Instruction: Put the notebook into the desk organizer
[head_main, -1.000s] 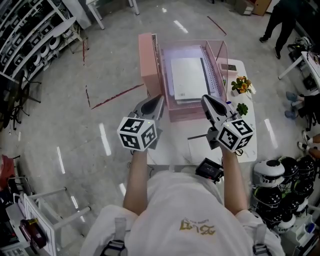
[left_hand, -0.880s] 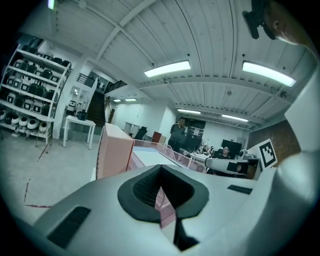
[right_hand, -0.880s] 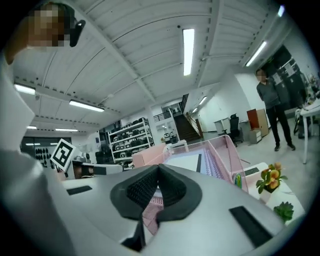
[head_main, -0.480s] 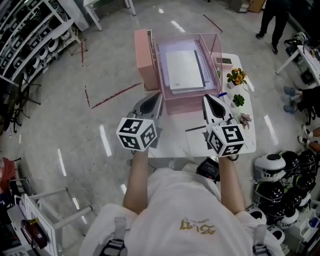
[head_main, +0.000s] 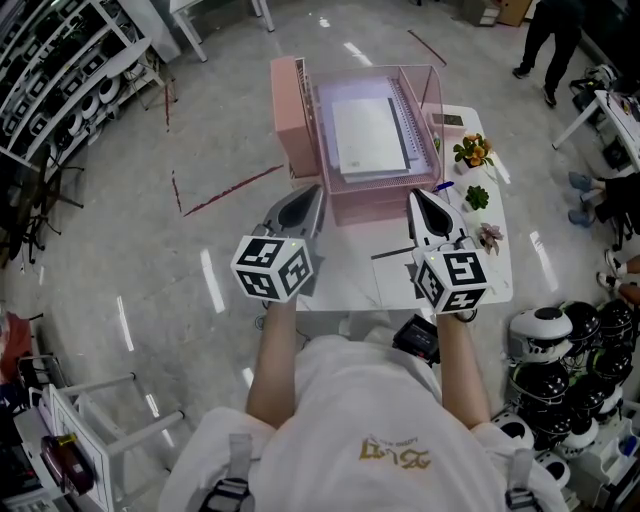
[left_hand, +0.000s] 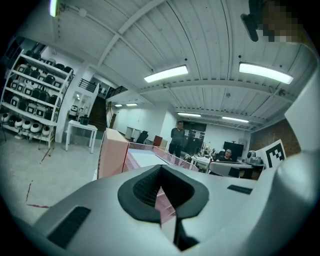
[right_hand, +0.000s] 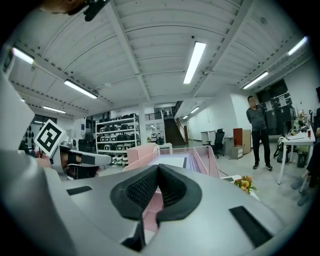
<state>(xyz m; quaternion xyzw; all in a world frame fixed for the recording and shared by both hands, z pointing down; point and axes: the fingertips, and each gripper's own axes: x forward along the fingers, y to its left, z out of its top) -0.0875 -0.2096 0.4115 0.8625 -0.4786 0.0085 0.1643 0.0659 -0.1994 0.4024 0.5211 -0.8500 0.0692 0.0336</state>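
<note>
Head view: white spiral-bound notebook (head_main: 368, 138) lies flat inside pink mesh desk organizer (head_main: 378, 208) on white table (head_main: 392, 288). Just before organizer's front wall hover left gripper (head_main: 317, 192) and right gripper (head_main: 416, 194), jaws pressed together on both, nothing pinched.

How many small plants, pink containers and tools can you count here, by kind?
Small plants: 3
Pink mesh tray: 1
Pink upright box: 1
Tools, left tool and right tool: 2
Total: 7
</note>
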